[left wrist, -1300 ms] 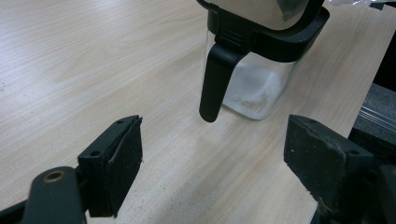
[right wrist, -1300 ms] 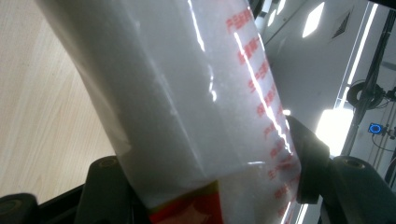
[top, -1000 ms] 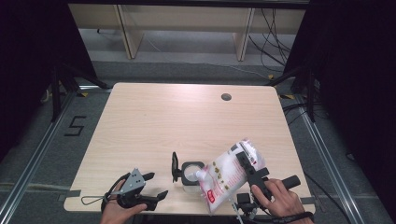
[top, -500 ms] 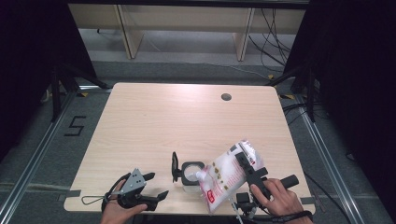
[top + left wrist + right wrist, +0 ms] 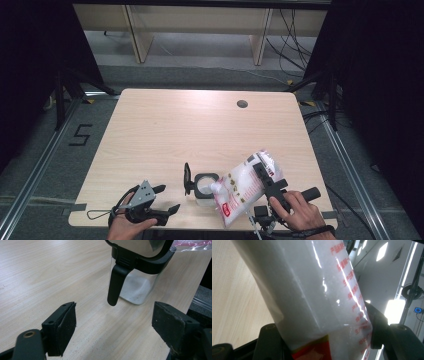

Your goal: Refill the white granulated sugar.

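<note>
Right gripper view — bag veiling gripper

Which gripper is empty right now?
The left gripper: it sits open beside the jar, nothing between its jaws. The right gripper is clamped on the tilted white bag.

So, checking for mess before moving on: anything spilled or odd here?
No spill shows. The bag, held in the right claw, is tipped with its corner over the open jar, which holds a little white powder. The left claw is open, beside the jar.
</note>
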`<state>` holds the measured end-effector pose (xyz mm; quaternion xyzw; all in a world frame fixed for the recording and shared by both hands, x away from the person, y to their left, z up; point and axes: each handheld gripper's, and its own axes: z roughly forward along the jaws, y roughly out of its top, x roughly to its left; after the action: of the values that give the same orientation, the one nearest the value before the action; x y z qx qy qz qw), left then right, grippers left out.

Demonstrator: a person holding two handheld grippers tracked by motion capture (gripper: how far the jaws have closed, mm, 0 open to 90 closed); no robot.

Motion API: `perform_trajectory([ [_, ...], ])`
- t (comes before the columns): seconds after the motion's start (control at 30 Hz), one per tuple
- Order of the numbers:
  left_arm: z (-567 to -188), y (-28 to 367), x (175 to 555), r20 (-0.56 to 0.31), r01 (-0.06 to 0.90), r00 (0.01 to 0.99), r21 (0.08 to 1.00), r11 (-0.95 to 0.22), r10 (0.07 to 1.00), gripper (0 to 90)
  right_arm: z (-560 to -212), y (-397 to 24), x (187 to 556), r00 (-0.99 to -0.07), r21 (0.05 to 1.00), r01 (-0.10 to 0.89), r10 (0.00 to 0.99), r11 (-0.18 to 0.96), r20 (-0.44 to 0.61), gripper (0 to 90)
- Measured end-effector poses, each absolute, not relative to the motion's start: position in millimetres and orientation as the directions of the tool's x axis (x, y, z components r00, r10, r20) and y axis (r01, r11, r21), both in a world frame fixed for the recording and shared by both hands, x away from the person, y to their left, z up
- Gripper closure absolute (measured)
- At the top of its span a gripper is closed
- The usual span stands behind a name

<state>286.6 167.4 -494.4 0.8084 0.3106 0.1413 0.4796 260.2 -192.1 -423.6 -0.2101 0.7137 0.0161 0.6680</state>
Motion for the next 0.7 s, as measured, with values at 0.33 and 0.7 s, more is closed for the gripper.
perform_trajectory([
  [0.33,-494.4,167.4,286.5,-0.07,0.368,0.767,0.863,-0.347,0.638,19.0,-426.8,-194.9,262.7,-0.049,-0.232,-0.316,-0.26,0.92,-0.964,42.0],
  [0.7,-495.1,166.0,285.2,-0.099,0.388,0.753,0.866,-0.317,0.651,19.0,-428.1,-196.0,265.4,-0.053,-0.233,-0.32,-0.263,0.918,-0.963,42.6],
])
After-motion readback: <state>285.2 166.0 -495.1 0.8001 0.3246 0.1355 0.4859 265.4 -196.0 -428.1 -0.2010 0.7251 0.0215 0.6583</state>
